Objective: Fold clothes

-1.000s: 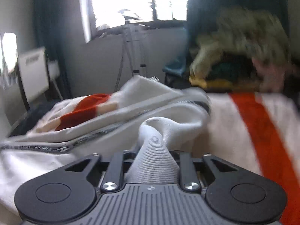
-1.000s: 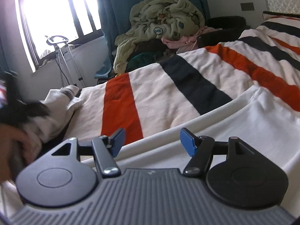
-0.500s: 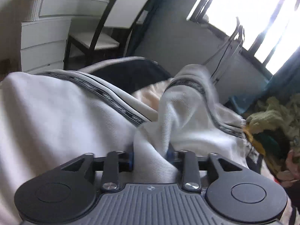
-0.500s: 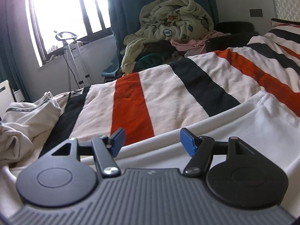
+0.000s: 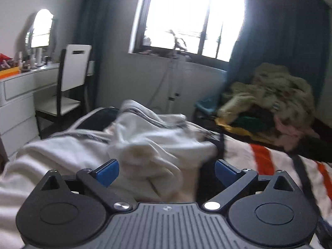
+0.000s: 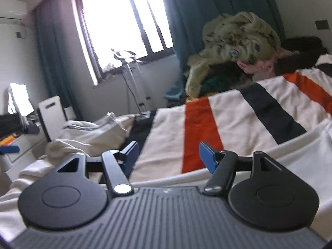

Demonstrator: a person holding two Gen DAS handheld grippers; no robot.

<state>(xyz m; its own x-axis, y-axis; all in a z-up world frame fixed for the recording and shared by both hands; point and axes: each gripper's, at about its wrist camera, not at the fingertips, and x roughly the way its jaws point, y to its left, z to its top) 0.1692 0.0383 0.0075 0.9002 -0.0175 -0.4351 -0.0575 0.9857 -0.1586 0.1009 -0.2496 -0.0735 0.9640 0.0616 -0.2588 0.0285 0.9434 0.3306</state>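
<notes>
The left gripper (image 5: 166,171) hovered over the bed with its jaws opening, already very wide. A bunched part of the white garment (image 5: 149,145) lay between the blue pads (image 5: 108,171), but the pads did not press on it; the cloth rested loose on the bed. The garment was a white piece of clothing with a dark striped trim along its seams, crumpled in a heap near the foot end of the bed, close to the edge that faces the white chair (image 5: 72,78). This view was blurred, so I could not tell which kind of garment it was.

The right gripper (image 6: 168,157) had its fingers (image 6: 207,155) apart at a middle width and nothing was between them. It pointed along the bed over the striped blanket (image 6: 228,120), which had orange, black and cream bands. Below and to the right of this gripper a second white cloth (image 6: 300,155) lay spread across the near side of the bed. In this view the crumpled white garment (image 6: 93,137) was at the left, near the far corner of the bed, partly on a black band of the blanket.

Beyond the far edge of the bed stood a pile of clothes with a greenish patterned blanket (image 6: 238,39) on top. Behind it were dark blue curtains (image 6: 197,10) and a bright window (image 6: 120,20). A white dresser (image 5: 18,103) stood at the left wall.
</notes>
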